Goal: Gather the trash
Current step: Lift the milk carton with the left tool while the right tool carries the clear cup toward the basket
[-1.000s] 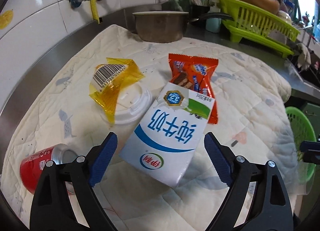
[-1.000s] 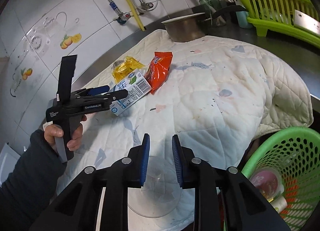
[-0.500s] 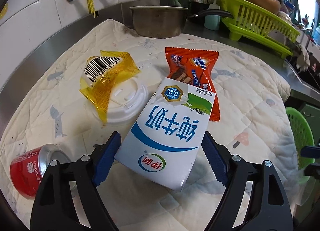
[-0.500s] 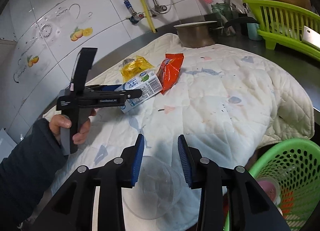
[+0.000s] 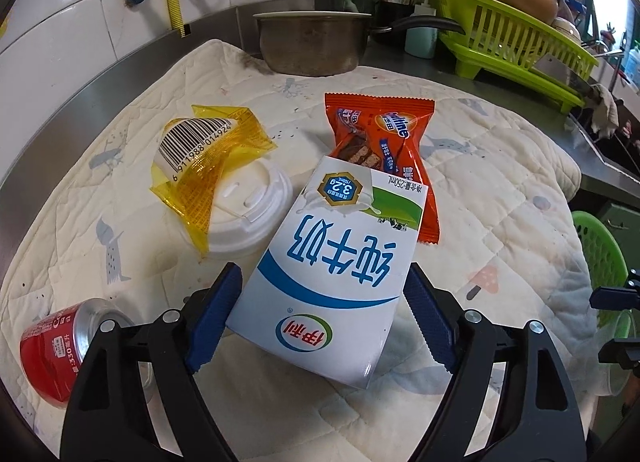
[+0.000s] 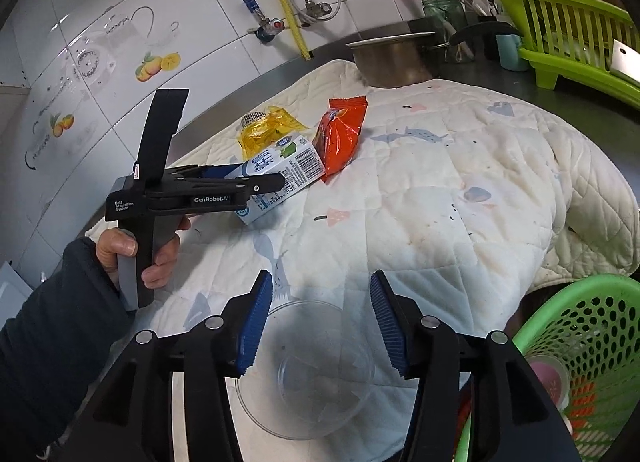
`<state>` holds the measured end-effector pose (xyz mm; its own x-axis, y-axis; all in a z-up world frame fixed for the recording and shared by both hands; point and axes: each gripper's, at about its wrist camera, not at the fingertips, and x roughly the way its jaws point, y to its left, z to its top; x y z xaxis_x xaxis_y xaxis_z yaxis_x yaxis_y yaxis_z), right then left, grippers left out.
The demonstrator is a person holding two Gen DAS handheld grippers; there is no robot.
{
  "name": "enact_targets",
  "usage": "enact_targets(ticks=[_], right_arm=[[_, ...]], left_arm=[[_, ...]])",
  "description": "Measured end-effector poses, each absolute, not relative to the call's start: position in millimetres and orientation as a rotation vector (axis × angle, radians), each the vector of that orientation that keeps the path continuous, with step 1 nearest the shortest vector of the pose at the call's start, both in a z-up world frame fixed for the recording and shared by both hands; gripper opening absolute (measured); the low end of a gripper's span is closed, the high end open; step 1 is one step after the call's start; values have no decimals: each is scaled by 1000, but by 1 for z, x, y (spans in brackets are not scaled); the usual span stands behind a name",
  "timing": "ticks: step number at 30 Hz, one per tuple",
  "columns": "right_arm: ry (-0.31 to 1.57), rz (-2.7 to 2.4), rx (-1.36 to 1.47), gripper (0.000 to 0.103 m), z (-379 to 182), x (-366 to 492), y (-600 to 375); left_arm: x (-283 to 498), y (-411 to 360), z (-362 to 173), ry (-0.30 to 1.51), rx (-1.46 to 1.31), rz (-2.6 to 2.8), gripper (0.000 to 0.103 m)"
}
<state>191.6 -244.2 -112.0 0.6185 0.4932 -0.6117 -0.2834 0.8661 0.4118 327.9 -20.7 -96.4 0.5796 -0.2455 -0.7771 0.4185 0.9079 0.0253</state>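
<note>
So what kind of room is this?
Most likely a home kitchen counter: a green dish rack, a metal pot and water valves on the tiled wall.

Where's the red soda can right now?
Left wrist view, bottom left: the red soda can lies on its side on the quilted mat, left of the left claw, below the white lid.

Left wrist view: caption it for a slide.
Open left gripper straddles a milk carton lying on the quilted cloth.
</note>
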Motion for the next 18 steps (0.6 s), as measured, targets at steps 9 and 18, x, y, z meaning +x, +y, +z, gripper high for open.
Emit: enact_targets(ticks=[9, 18], right_arm=[[749, 451, 284, 57, -95, 176, -254], [838, 405, 140, 50, -95, 155, -257]], left_arm=[[330, -25, -98, 873, 216, -389, 84], [339, -29, -103, 893, 217, -398, 85]])
